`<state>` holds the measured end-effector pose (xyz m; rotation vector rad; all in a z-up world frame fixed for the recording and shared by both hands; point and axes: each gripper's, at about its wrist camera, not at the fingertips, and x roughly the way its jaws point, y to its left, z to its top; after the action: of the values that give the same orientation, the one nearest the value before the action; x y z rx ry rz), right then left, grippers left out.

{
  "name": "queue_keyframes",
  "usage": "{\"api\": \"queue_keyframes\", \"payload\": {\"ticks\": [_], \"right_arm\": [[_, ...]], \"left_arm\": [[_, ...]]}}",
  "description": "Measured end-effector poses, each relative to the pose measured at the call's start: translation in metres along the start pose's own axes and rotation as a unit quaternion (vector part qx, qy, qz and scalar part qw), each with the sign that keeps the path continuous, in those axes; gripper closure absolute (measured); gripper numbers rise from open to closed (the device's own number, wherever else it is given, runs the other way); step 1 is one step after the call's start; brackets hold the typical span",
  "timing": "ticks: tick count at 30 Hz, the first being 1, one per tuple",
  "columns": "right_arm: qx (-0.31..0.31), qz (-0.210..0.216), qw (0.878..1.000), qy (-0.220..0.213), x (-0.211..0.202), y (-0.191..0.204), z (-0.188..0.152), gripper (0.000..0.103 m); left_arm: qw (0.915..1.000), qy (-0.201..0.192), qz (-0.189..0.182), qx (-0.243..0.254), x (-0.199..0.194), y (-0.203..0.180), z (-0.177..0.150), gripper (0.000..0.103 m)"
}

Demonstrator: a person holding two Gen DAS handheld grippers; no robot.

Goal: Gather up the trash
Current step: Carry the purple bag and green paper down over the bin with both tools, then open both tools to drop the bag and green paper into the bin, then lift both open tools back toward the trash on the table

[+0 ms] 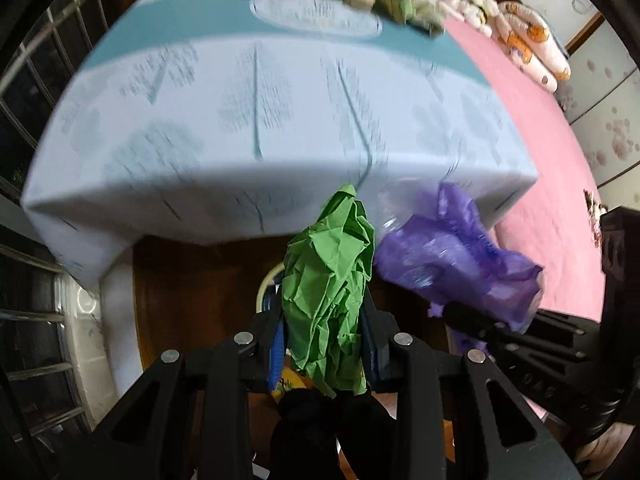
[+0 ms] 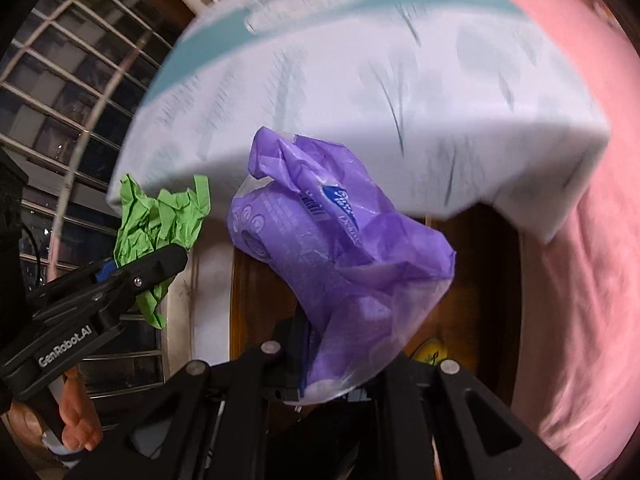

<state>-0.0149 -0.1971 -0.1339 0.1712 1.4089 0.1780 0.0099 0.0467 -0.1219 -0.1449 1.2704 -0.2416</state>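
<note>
Left claw (image 1: 326,320) clamped on crumpled green paper (image 1: 330,288); right claw (image 2: 332,376) closed tight on purple plastic wrapper (image 2: 340,264). Both items held just off the tabletop's (image 1: 260,120) near edge, side by side, apart.

Blurred clothed table (image 1: 240,120); barred window (image 1: 36,80)

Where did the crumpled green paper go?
The crumpled green paper is pinched in the left tool, held in the air just off the light blue tablecloth's near edge. The purple plastic wrapper in the right tool hangs to its right.
</note>
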Motion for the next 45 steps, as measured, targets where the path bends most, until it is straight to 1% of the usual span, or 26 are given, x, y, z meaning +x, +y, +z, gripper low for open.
{"api": "queue_keyframes", "payload": {"ticks": [3,4,6,7,10,15,16,19,21,22,23,24,25,26,28,29,32,33,38,42,44,45], "right_arm": [[0.028,0.006,0.999,0.021,0.038,-0.02,-0.01,0.092],[0.041,0.005,0.999,0.033,0.059,-0.031,-0.014,0.092],[0.057,0.006,0.997,0.049,0.087,-0.044,-0.02,0.092],[0.067,0.005,0.996,0.06,0.109,-0.054,-0.025,0.092],[0.09,0.005,0.993,0.081,0.153,-0.072,-0.032,0.092],[0.113,0.003,0.988,0.105,0.222,-0.096,-0.036,0.091],[0.115,0.001,0.988,0.107,0.233,-0.099,-0.036,0.089],[0.125,0.003,0.985,0.115,0.264,-0.111,-0.037,0.089],[0.131,0.008,0.984,0.118,0.279,-0.119,-0.039,0.088],[0.132,0.01,0.984,0.119,0.285,-0.123,-0.044,0.084],[0.132,0.009,0.984,0.119,0.288,-0.125,-0.044,0.076],[0.133,0.008,0.984,0.117,0.295,-0.128,-0.043,0.071],[0.133,0.01,0.984,0.116,0.298,-0.129,-0.044,0.06],[0.132,0.012,0.984,0.115,0.302,-0.13,-0.043,0.052],[0.129,0.01,0.985,0.112,0.305,-0.132,-0.043,0.044],[0.126,0.008,0.986,0.11,0.306,-0.132,-0.043,0.042],[0.118,-0.001,0.988,0.104,0.299,-0.129,-0.041,0.042],[0.117,-0.003,0.988,0.101,0.296,-0.129,-0.04,0.042],[0.11,-0.005,0.99,0.088,0.276,-0.123,-0.035,0.041],[0.098,-0.007,0.992,0.074,0.243,-0.11,-0.027,0.041],[0.093,-0.008,0.994,0.065,0.218,-0.103,-0.023,0.041],[0.091,-0.009,0.994,0.063,0.212,-0.101,-0.021,0.041]], "left_arm": [[0.9999,0.014,0.004,-0.002,0.04,-0.002,-0.011,0.074],[0.9998,0.019,0.007,-0.004,0.056,-0.001,-0.015,0.074],[0.9995,0.029,0.013,-0.006,0.085,0.001,-0.022,0.074],[0.9993,0.034,0.016,-0.007,0.101,0.002,-0.026,0.074],[0.9986,0.048,0.019,-0.012,0.145,0.005,-0.037,0.074],[0.9968,0.072,0.032,-0.016,0.216,0.016,-0.053,0.073],[0.9964,0.076,0.035,-0.015,0.229,0.019,-0.056,0.072],[0.9953,0.086,0.041,-0.014,0.26,0.021,-0.06,0.071],[0.9948,0.091,0.044,-0.013,0.278,0.023,-0.061,0.064],[0.9946,0.092,0.046,-0.013,0.285,0.02,-0.061,0.06],[0.9944,0.093,0.048,-0.013,0.291,0.021,-0.063,0.051],[0.994,0.095,0.053,-0.013,0.297,0.022,-0.064,0.041],[0.9934,0.097,0.058,-0.013,0.303,0.023,-0.065,0.038],[0.9932,0.098,0.061,-0.015,0.306,0.026,-0.064,0.036],[0.9925,0.1,0.068,-0.019,0.311,0.033,-0.064,0.028],[0.992,0.101,0.072,-0.021,0.312,0.035,-0.065,0.022],[0.9915,0.095,0.087,-0.02,0.31,0.039,-0.061,0.02],[0.991,0.093,0.095,-0.016,0.308,0.039,-0.061,0.017],[0.9901,0.08,0.115,-0.005,0.289,0.037,-0.055,0.017],[0.9905,0.067,0.12,0.0,0.255,0.03,-0.047,0.017],[0.9912,0.059,0.118,0.002,0.232,0.023,-0.043,0.017],[0.9915,0.055,0.118,0.004,0.22,0.02,-0.04,0.017]]}}
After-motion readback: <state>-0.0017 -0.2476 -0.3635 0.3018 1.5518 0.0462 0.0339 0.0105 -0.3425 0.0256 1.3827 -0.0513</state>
